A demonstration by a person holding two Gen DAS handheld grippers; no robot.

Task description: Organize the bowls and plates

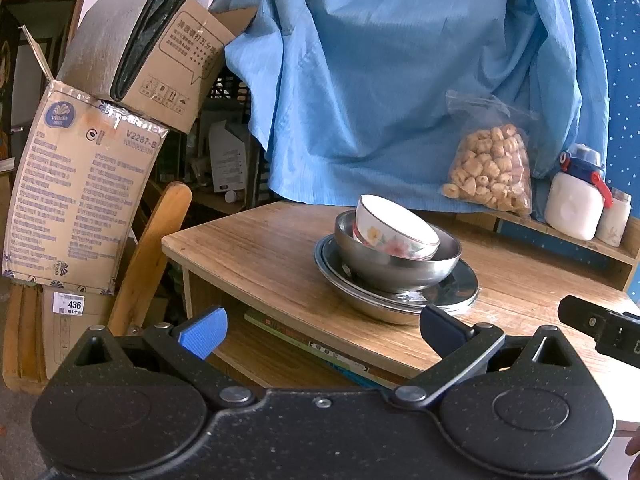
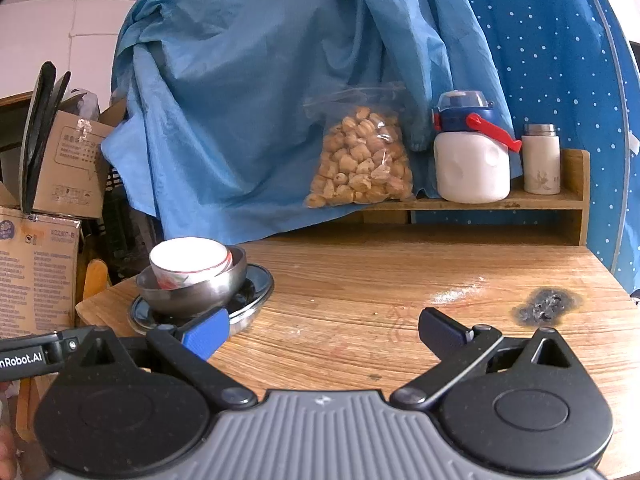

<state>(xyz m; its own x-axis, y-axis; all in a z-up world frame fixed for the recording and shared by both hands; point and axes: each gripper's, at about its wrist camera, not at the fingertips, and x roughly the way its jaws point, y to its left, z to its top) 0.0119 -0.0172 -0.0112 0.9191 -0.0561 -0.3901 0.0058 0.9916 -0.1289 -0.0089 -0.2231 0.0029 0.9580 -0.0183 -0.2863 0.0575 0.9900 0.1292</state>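
A white floral ceramic bowl [image 1: 394, 228] lies tilted inside a steel bowl [image 1: 396, 266], which rests on stacked steel plates [image 1: 460, 292] on the wooden table [image 1: 260, 252]. My left gripper [image 1: 322, 330] hovers open just in front of the stack, nothing between its fingers. In the right wrist view the same stack sits at the table's left corner: ceramic bowl [image 2: 190, 262], steel bowl [image 2: 200, 292], plates [image 2: 256, 292]. My right gripper [image 2: 324, 330] stands open over bare table to the right of the stack, holding nothing.
A bag of snacks [image 2: 360, 160], a white bottle with a blue and red lid [image 2: 472, 160] and a small flask [image 2: 541, 160] stand on a low wooden shelf [image 2: 576, 184] at the back. Blue cloth hangs behind. Cardboard boxes [image 1: 76, 184] and a chair back [image 1: 160, 240] stand left of the table. A burn mark [image 2: 546, 306] scars the tabletop.
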